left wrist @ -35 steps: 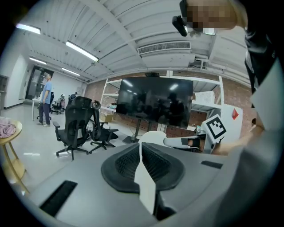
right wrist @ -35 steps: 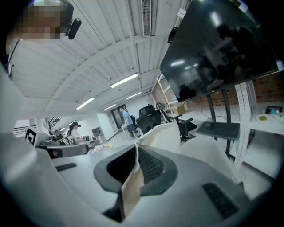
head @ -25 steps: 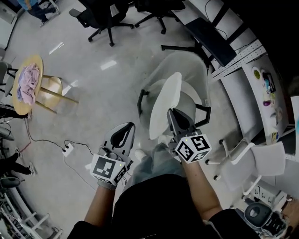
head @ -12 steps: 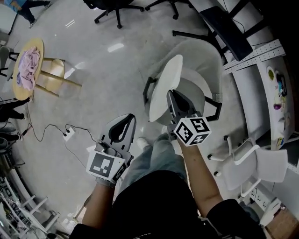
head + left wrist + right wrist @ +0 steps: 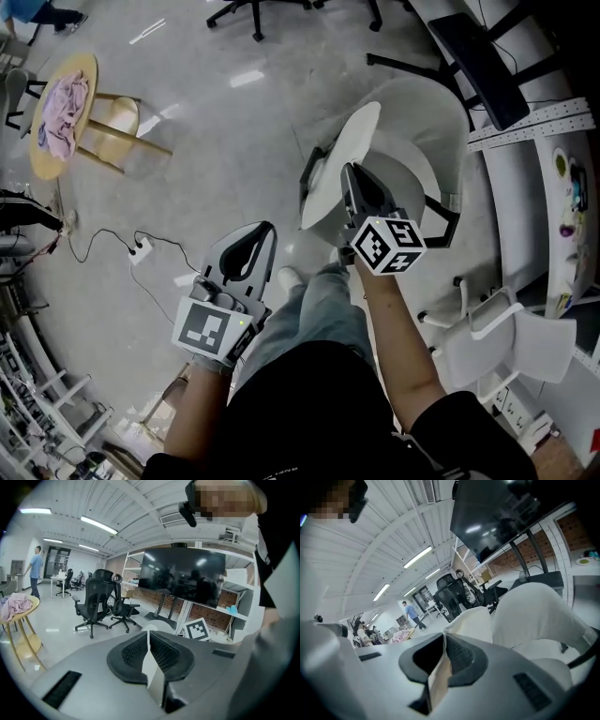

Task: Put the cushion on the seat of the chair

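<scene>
Looking down in the head view first: the right gripper [image 5: 351, 174] has its fingers clamped on the edge of the flat oval white cushion [image 5: 334, 157]. The cushion is standing up on its edge, tilted, right over the front of the white shell chair with black armrests [image 5: 433, 111]. Can't tell if it actually touches the seat.

The left gripper [image 5: 263, 232] hangs beside the person's jeans leg [image 5: 305, 314], over the glossy grey floor [image 5: 220, 131] and well apart from the chair. Its fingers are pinched together with nothing in them. Off at the upper left, a small round yellow wooden surface [image 5: 42, 164] carries a pink cloth [image 5: 62, 101].

Left gripper view: the fingers meet tip to tip, empty. Beyond them are black office chairs [image 5: 93, 603] and a big dark screen on a stand [image 5: 183, 576].

Right gripper view: the fingers are closed on the cushion [image 5: 473, 620] right at the tips. The white fabric rises just in front, with the chair's pale backrest [image 5: 539, 616] behind it on the right.
</scene>
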### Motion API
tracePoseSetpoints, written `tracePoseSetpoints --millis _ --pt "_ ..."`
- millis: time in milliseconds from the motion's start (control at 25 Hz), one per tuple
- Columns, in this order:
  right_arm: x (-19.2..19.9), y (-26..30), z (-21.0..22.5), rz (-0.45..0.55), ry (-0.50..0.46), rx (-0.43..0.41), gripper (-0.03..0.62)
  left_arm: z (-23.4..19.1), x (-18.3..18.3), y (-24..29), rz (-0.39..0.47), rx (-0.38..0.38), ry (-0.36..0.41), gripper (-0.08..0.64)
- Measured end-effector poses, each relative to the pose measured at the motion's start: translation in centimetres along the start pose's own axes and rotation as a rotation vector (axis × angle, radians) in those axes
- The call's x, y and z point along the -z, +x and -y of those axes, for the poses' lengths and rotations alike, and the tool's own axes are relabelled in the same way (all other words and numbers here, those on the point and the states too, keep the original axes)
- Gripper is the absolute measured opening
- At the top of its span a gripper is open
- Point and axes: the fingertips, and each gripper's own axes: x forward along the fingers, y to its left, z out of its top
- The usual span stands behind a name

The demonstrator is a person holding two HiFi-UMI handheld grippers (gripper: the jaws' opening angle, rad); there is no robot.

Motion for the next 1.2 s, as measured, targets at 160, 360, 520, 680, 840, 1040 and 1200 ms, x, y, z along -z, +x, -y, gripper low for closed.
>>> tracePoseSetpoints --millis 160,360,520,680,840,1040,1200 --pt "0.8 0.9 0.2 -0.013 0.006 -0.003 0.029 -0.8 0.5 -0.3 -0.010 -0.019 -0.005 0.012" --pt "1.9 1.1 1.1 -0.027 0.020 0.009 0.029 -1.4 1.3 -0.3 -0.019 -0.033 -0.016 0.012" --pt "2.5 0.9 1.9 -0.032 0.020 0.020 0.029 -1.5 1.7 -0.2 -0.028 -0.029 -0.021 0.012" --pt "2.6 0.0 3.0 -0.039 0.009 0.050 0.029 -1.4 1.9 0.0 -0.028 -0.014 -0.023 0.012" --pt "2.6 -1.6 5.0 -0.063 -0.008 0.104 0.029 -0.3 2.2 0.9 -0.034 0.013 -0.023 0.012" --pt "3.0 -4.1 8.3 -0.088 -0.010 0.181 0.029 1.5 2.6 2.4 -0.047 0.068 -0.025 0.012" --pt "3.9 -6.5 11.6 -0.111 -0.012 0.249 0.029 3.0 2.9 3.4 -0.059 0.098 -0.020 0.011"
